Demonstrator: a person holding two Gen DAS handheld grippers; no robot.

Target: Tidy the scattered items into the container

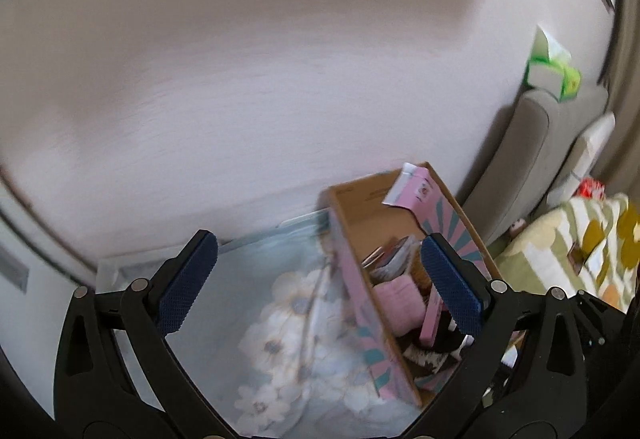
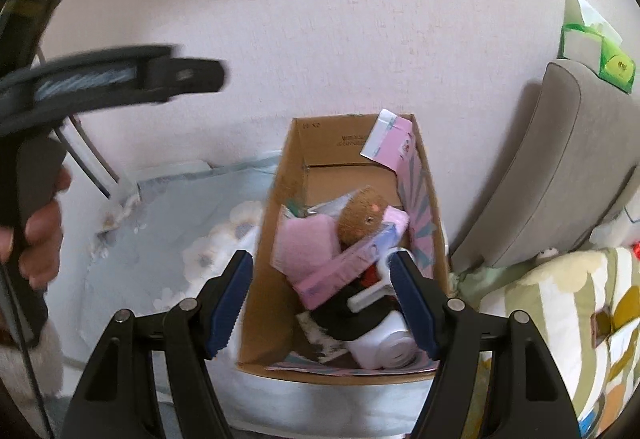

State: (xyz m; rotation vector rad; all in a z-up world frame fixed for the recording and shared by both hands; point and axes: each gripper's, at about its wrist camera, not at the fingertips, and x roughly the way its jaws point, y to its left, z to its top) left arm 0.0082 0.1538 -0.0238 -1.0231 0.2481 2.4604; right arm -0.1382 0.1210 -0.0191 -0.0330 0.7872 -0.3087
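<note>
Right tongs (image 2: 322,305): spread wide, gripping nothing, poised above the near end of the open brown cardboard box with pink patterned lining (image 2: 262,279). Left tongs (image 1: 318,281): likewise spread and empty, over the pale blue floral bedsheet (image 1: 280,339) just left of that box; in the right wrist view the tool appears blurred at far left, held by a hand (image 2: 38,235).

Box contents: a brown plush toy (image 2: 362,215), a fuzzy pink cloth (image 2: 306,239), a flat pink carton (image 2: 340,273), a white plastic container (image 2: 384,349). A pink-and-white card (image 2: 390,141) leans at the far right corner.

Right of the box: a grey cushion (image 2: 560,167), a green tissue pack (image 2: 596,47), a green-and-yellow patterned quilt (image 2: 560,319).
</note>
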